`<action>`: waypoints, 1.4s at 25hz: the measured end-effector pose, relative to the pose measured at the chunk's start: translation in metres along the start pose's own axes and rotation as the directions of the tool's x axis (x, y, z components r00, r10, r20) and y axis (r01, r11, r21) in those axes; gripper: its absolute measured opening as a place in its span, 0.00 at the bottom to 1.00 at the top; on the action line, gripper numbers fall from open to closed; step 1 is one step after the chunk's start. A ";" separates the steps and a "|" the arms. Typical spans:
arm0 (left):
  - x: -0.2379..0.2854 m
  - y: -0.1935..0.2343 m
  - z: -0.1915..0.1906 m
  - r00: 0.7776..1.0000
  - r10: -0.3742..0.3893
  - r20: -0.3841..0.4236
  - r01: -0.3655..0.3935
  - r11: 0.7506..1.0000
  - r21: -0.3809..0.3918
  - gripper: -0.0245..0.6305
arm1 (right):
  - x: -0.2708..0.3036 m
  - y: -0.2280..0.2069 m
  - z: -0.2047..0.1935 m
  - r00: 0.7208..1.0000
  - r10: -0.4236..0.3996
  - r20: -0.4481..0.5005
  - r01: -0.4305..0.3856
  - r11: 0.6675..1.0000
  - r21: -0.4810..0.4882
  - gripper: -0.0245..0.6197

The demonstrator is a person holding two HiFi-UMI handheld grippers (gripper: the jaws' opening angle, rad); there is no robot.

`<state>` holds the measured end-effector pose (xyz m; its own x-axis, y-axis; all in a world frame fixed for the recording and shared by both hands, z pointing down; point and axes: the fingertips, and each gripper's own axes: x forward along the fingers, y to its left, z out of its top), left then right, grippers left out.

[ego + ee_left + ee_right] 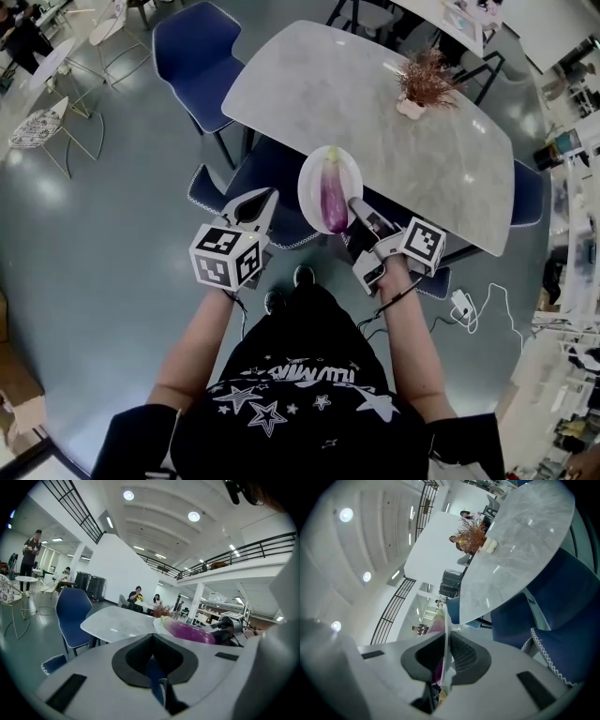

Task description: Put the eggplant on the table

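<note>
Right gripper point(354, 204), with its jaws closed tight, pinches the near right rim of a round white plate point(314, 173); its own view shows the thin rim edge-on, clamped between the two dark ribbed pads. On that plate lies the long glossy purple eggplant point(334, 197), its pale green stem end pointing to the far side and its rounded purple end lying just beside the gripping jaws. The plate sits at the near edge of the oval grey-white marble table point(375, 112), overlapping both the tabletop edge and the dark blue padded chair point(272, 169) tucked under it. Whether the plate's far rim touches the tabletop cannot be told. So the eggplant is on the plate and not on the bare table. Left gripper point(264, 197) hangs to the left of the plate, near it but apart from it. Its jaws meet at the tips with nothing between them, and only the blue chair fabric with white stitching shows through the gap behind them. Toward the far right of the tabletop stands a small white pot of dry reddish-brown twigs point(424, 84). A second dark blue chair point(197, 52) stands at the table's far left end, on the shiny grey-green floor point(112, 234).
</note>
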<state>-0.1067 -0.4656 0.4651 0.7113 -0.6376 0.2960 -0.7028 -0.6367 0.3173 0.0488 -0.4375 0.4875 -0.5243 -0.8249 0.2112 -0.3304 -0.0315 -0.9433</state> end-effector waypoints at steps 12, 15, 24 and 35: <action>0.064 0.033 0.055 1.000 0.023 -0.002 -0.023 0.999 0.043 0.05 | 0.062 -0.002 0.074 1.000 0.026 -0.003 -0.026 1.000 0.003 0.09; 0.088 0.036 0.074 1.000 0.029 0.007 -0.030 0.998 0.056 0.05 | 0.077 -0.003 0.098 0.999 0.034 -0.012 -0.034 0.999 0.008 0.09; 0.153 0.057 0.101 0.995 0.095 -0.014 -0.094 0.992 0.079 0.05 | 0.118 -0.027 0.162 0.998 0.050 -0.039 -0.049 0.999 0.009 0.09; 0.214 0.060 0.101 0.994 0.079 -0.079 -0.072 0.994 0.086 0.05 | 0.120 -0.053 0.190 1.000 0.021 -0.023 -0.019 0.995 0.098 0.09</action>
<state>0.0018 -0.6836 0.4568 0.6526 -0.6495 0.3901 -0.7507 -0.6242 0.2164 0.1525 -0.6426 0.5146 -0.5494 -0.8120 0.1970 -0.2418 -0.0712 -0.9677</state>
